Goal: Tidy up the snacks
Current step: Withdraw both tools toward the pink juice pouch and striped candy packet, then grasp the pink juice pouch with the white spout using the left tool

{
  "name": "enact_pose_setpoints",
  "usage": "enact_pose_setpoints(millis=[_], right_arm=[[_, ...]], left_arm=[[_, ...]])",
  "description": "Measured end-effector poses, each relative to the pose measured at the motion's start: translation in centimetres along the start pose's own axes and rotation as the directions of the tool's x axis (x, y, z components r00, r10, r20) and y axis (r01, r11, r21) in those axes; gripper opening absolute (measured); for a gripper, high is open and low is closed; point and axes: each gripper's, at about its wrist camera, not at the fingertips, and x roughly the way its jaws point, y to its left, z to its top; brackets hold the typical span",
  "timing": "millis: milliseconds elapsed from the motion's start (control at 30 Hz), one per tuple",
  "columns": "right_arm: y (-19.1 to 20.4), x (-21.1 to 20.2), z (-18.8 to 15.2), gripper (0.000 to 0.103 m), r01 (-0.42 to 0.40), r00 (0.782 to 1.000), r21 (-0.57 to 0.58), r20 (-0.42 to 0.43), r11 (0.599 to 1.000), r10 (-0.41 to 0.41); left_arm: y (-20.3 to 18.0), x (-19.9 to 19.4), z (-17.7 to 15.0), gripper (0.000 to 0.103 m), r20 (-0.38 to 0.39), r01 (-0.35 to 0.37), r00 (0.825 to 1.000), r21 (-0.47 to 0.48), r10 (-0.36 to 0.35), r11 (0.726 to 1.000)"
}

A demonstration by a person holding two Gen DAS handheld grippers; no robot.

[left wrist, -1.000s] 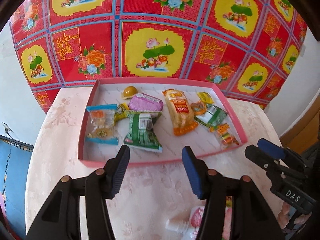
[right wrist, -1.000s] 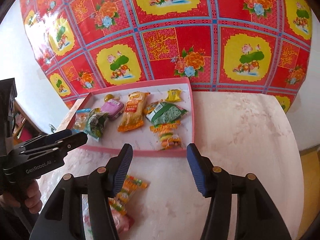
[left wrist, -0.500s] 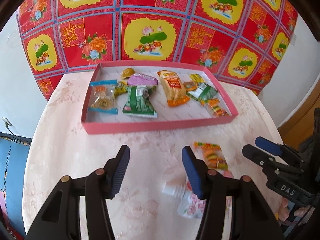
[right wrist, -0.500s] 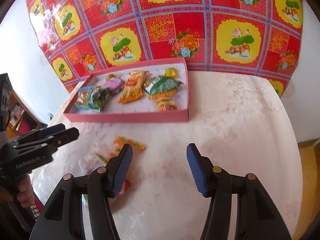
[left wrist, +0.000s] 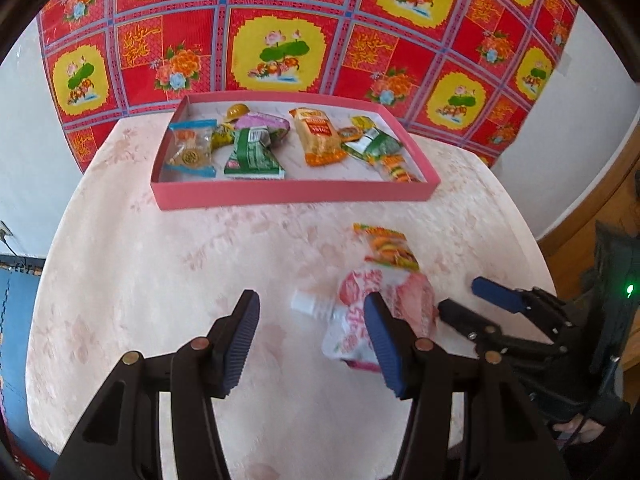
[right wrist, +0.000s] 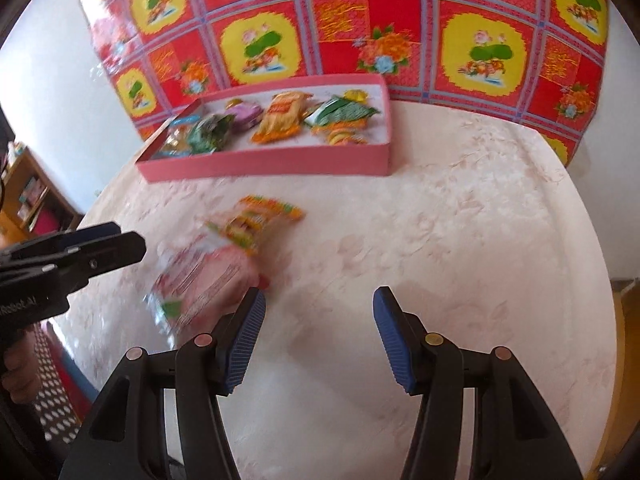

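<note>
My left gripper (left wrist: pixel 310 340) hangs over the table (left wrist: pixel 160 280), jaws wide apart and holding nothing. Far ahead, the pink tray (left wrist: pixel 288 194) sits by the red cloth (left wrist: pixel 280 20), holding a row of snack packets. Nearer, loose on the table, the white-pink pouch (left wrist: pixel 352 300) lies just behind my left gripper's right finger, with the orange packet (left wrist: pixel 390 246) touching its far end. My right gripper (right wrist: pixel 318 334) is just as wide apart and empty, the pouch beside its left finger.

Both wrist views toward tray (left wrist: pixel 294 196)
</note>
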Motion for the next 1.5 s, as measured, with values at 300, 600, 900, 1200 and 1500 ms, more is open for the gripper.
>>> enact_pose_setpoints(millis=[300,600,900,1200,1500], right_arm=[[3.0,-0.1,-0.8,0.058,-0.094,0.996,-0.085,-0.006,0.992,0.093],[5.2,-0.4,-1.1,0.057,-0.198,0.980,-0.149,-0.006,0.969,0.199],[7.1,-1.1,-1.7,0.057,-0.283,0.957,-0.245,-0.010,0.927,0.290],[4.6,-1.3,-1.6,0.057,-0.207,0.978,-0.206,-0.024,0.956,0.207],[1.3,-2.2,-1.5,0.057,-0.133,0.991,-0.157,-0.006,0.978,0.134]], left_arm=[[1.0,-0.2,-1.1,0.057,-0.019,0.011,1.000,-0.048,-0.012,0.999],[1.7,-0.2,-1.4,0.057,-0.026,0.016,0.999,-0.081,-0.019,0.997],[1.1,0.2,-1.4,0.059,-0.040,0.034,0.998,-0.082,-0.038,0.996],[-0.5,1.2,-0.6,0.061,-0.071,0.058,0.995,-0.095,-0.065,0.994],[-1.7,1.9,-0.4,0.063,-0.088,0.049,0.995,-0.076,-0.055,0.996]])
